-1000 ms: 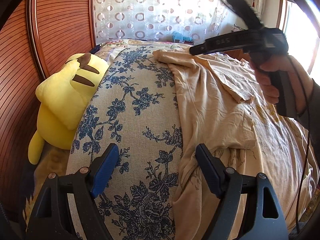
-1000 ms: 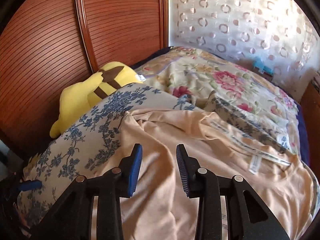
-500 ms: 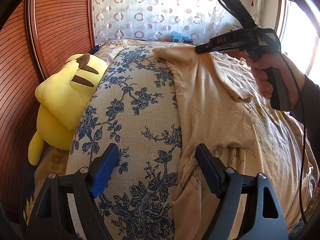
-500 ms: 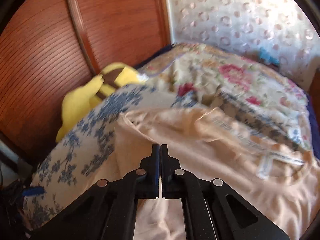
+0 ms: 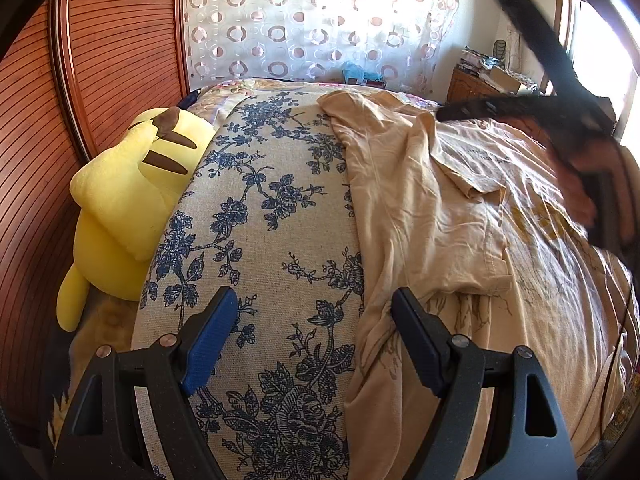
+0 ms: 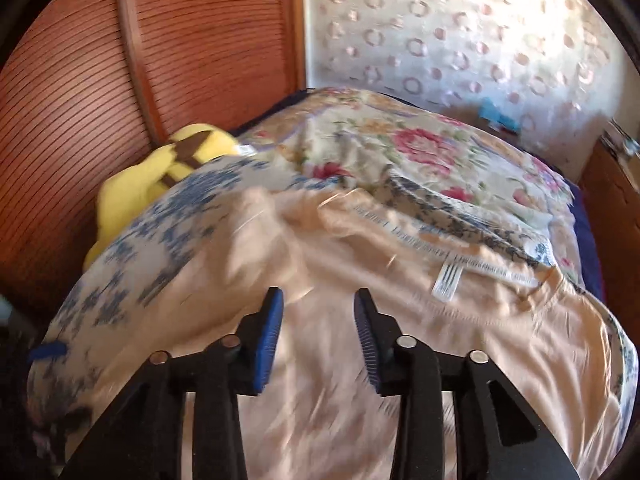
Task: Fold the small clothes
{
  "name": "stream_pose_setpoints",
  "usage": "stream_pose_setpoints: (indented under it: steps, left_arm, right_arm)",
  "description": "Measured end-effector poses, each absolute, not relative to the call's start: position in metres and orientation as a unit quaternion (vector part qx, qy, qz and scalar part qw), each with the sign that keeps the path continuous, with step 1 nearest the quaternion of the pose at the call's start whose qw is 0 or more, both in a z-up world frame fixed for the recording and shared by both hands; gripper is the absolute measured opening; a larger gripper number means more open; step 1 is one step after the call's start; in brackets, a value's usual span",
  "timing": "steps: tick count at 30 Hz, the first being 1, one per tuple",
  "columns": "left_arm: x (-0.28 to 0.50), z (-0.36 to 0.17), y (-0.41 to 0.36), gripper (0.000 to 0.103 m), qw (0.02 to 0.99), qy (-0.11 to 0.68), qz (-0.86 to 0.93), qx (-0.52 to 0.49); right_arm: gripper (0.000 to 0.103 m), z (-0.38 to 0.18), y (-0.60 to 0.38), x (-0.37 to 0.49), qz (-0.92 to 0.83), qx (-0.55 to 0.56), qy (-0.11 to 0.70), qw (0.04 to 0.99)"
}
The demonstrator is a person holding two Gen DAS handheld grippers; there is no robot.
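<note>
Left wrist view: the left gripper has its jaws set wide apart, holding nothing, above the blue-flowered cloth and the near edge of the beige T-shirt. The shirt lies spread on that cloth, one side folded inward. The right gripper has just been opening; its jaws stand partly apart with nothing between them, over the shirt near its collar. Bare cloth lies left, up to the yellow plush toy.

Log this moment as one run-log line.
left tool: open, empty | right tool: just opened, empty | shirt: part-folded on bed
</note>
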State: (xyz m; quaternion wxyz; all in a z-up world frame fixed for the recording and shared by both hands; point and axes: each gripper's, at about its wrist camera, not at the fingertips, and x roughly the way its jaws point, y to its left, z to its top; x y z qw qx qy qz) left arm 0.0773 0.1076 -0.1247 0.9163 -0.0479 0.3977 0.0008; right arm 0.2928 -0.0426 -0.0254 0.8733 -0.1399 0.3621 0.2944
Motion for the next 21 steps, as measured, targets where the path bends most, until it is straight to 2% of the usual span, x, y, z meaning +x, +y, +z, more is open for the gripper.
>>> stream_pose_setpoints:
  steps: [6,13,14,15,16,18,21]
  left_arm:
    - [0.077,-0.125,0.107,0.080,0.916,0.398,0.001,-0.047]
    - [0.077,-0.125,0.107,0.080,0.916,0.398,0.001,-0.047]
    - [0.078,-0.125,0.107,0.080,0.916,0.398,0.001,-0.047]
    - [0.078,-0.125,0.107,0.080,0.916,0.398,0.001,-0.047]
    - [0.077,-0.125,0.107,0.080,0.916,0.398,0.001,-0.048]
    - [0.078,-0.125,0.107,0.080,0.916,0.398,0.001,-0.047]
    - [0.077,-0.125,0.107,0.080,0.916,0.398,0.001,-0.047]
  right_arm:
    - [0.042,-0.042,-0.056,0.235,0.345,-0.181,0.360,0.848]
    - [0.041,-0.056,-0.060,0.222,0.348,-0.219,0.363,0.836]
    - [0.039,-0.059,-0.059,0.223,0.339,-0.227,0.366,0.836]
    - [0.019,-0.059,-0.062,0.223,0.342,-0.225,0.362,0.837]
    - [0.008,-0.058,-0.064,0.224,0.340,-0.226,0.360,0.839]
    - [0.004,-0.052,-0.071,0.227,0.336,-0.209,0.359,0.845]
    - [0.004,-0.043,-0.094,0.234,0.273,-0.189,0.344,0.878]
